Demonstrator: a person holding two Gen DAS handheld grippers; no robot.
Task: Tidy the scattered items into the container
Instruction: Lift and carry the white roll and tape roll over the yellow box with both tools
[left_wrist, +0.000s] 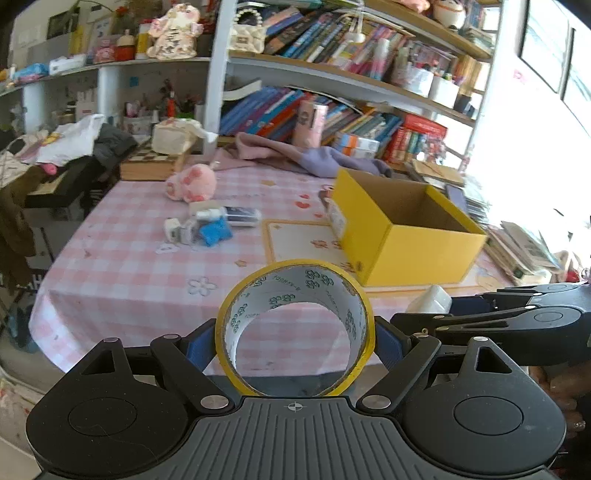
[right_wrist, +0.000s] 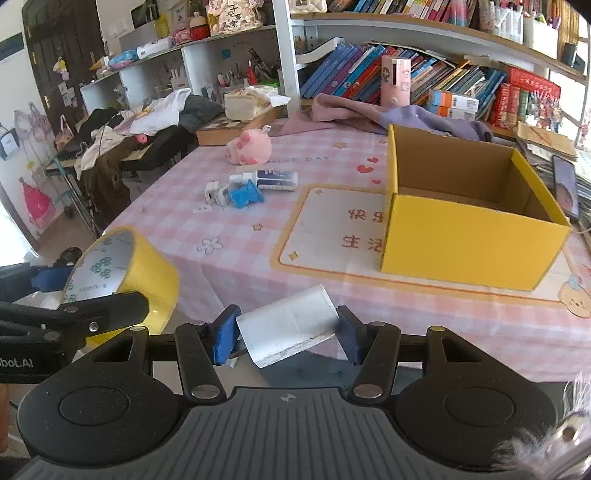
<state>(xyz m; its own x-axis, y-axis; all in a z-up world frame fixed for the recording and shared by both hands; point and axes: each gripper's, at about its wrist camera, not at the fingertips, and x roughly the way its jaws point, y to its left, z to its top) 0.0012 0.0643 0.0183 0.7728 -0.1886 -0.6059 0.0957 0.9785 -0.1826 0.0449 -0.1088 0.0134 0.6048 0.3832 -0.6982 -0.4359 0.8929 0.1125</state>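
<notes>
My left gripper (left_wrist: 295, 341) is shut on a yellow tape roll (left_wrist: 332, 291), held upright off the table's near edge; the same tape roll (right_wrist: 147, 269) shows at the left of the right wrist view. My right gripper (right_wrist: 286, 338) is shut on a white pack (right_wrist: 291, 325), tilted between its blue pads. An open yellow cardboard box (left_wrist: 421, 251) stands empty on the pink checked tablecloth (left_wrist: 129, 266), ahead and to the right; the right wrist view has the box (right_wrist: 469, 247) close. Further back lie a pink plush (right_wrist: 251, 147), a dark tube (right_wrist: 273, 179), a blue item (right_wrist: 243, 195) and a small white charger (right_wrist: 212, 192).
A placemat (right_wrist: 332, 232) with writing lies under the box's near corner. Purple cloth (right_wrist: 406, 110) and a pink cylinder (right_wrist: 395, 79) sit at the table's back edge, before book-filled shelves (right_wrist: 443, 33). Clothes pile on a rack (right_wrist: 110, 136) at left. A phone (right_wrist: 565, 184) rests right of the box.
</notes>
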